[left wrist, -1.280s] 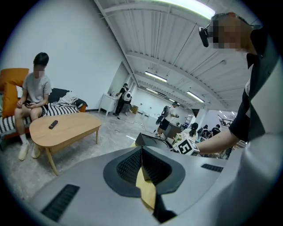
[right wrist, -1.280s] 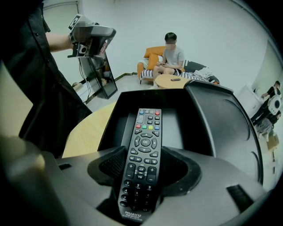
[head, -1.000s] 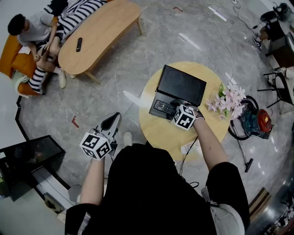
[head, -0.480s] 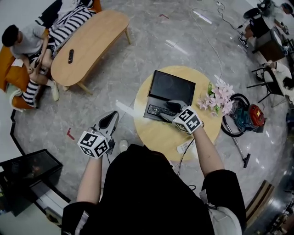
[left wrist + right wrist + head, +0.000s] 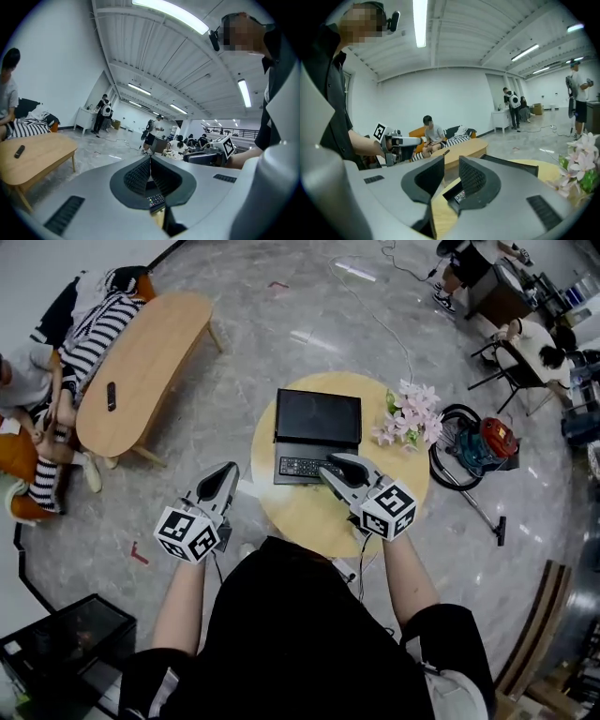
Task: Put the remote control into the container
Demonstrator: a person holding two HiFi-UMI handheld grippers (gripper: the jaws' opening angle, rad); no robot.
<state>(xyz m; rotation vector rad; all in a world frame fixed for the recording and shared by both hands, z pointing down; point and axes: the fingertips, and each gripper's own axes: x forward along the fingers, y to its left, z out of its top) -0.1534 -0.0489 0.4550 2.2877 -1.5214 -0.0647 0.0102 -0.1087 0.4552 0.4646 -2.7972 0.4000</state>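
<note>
Two hand-held grippers were seen, one over the round desk (image 5: 305, 517) and one beside it. The remote (image 5: 302, 467) was seen lying in the near, shallow half of the black container (image 5: 317, 416), whose lid stood raised on the far side. Whether the remote sat fully flat could not be told. The right hand-held gripper (image 5: 336, 469) was held just above and to the right of the remote. Its jaws were partly apart with nothing between them, and they had just been closing. The left hand-held gripper (image 5: 223, 476) was held off the desk to the left, over the floor, with its jaws pressed together and empty.

The placing was judged done, so the step in hand was taken to be the withdrawal. It would be best done by lifting the right hand-held gripper straight up and towards the near side, so that neither the remote nor the container's rim was clipped by a jaw tip. Room should be given to the flowers (image 5: 405, 416) at the right of the desk. The raised lid should be left untouched, since a knock could tip it onto the remote.
</note>
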